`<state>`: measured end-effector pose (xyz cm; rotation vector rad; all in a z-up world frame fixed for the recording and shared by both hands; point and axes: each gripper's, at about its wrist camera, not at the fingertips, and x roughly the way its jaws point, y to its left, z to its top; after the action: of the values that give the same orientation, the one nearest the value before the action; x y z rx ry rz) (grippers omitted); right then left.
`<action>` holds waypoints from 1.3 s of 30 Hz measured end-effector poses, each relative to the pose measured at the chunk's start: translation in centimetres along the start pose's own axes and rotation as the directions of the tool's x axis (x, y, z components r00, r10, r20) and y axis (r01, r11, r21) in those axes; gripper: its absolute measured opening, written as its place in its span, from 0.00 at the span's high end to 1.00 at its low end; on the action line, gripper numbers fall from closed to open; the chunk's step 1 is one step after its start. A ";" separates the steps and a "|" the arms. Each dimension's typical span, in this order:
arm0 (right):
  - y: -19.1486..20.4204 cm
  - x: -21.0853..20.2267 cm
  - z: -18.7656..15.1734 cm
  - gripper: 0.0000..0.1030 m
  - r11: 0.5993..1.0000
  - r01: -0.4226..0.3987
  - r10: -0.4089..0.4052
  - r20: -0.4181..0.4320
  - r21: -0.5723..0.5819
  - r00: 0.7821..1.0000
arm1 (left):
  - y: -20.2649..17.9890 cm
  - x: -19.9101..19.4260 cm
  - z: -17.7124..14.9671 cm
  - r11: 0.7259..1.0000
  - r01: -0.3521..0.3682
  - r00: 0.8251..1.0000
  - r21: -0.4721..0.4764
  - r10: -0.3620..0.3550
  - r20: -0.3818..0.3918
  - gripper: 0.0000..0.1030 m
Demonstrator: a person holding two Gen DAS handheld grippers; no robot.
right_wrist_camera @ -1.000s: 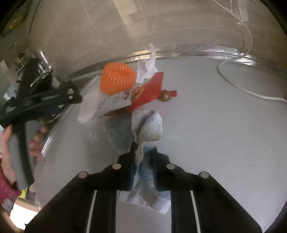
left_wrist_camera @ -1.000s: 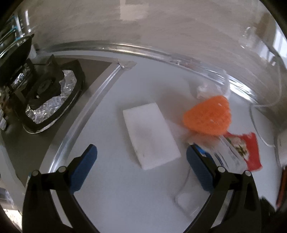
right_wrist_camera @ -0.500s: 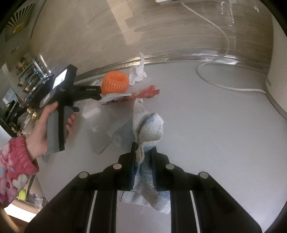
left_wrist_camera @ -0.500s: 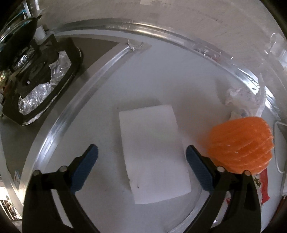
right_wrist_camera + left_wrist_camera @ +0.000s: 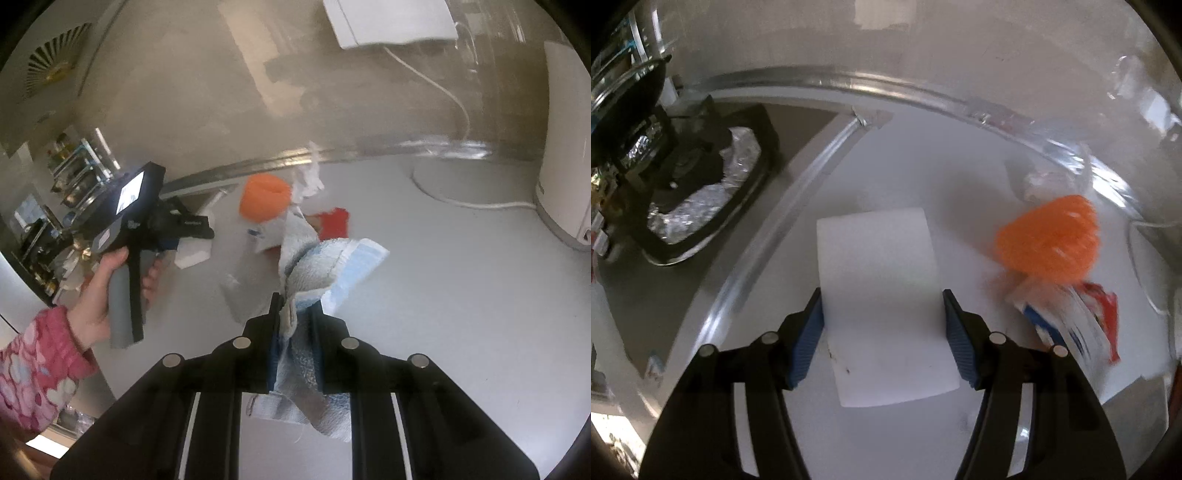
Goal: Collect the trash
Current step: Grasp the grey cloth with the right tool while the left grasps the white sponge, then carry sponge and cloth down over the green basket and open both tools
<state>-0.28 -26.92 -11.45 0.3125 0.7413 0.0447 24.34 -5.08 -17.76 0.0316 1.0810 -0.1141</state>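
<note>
Grey countertop (image 5: 908,158): clean white rectangular sponge (image 5: 882,295), faintly speckled.

— What was the white block (image 5: 882,295) like?
— Matt, foam-like, smooth. The worktop (image 5: 923,162) beneath it looked smooth, pale, faintly glossy.
— And the cloth (image 5: 314,266)?
— Rough terry. Beside the block, crinkled shiny foil (image 5: 698,203) lined the stove; the orange net (image 5: 1049,240) looked ribbed plastic.

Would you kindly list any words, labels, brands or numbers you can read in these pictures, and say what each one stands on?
No text can be read.
Red and white snack wrapper: printing there, too blurred.
Left gripper body: a small pale marking, too small.
Label on its handle: nothing readable.
White appliance: dark marks along its edge, too small.
</note>
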 end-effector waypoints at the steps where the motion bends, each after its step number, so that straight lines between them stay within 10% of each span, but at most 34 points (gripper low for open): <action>1: 0.8 -0.5 -0.1 0.85 1.000 -0.003 0.003 0.009 -0.005 1.000 | 0.4 -1.2 -0.5 1.000 0.012 1.000 0.014 -0.012 0.013 0.42; 19: 17.7 -9.0 -8.5 0.85 0.996 -0.024 0.029 0.069 -0.083 0.997 | 11.7 -19.5 -16.2 0.950 0.132 0.979 0.283 -0.169 0.111 0.42; 39: 30.0 -6.5 -23.0 0.85 0.992 -0.084 0.068 -0.158 -0.097 0.985 | 24.7 -20.8 -30.3 0.933 0.199 0.978 0.301 -0.210 0.005 0.42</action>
<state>-18.41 6.73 -14.32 0.2397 0.8771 0.1810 -9.31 23.56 -14.45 0.1891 1.0201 -0.4657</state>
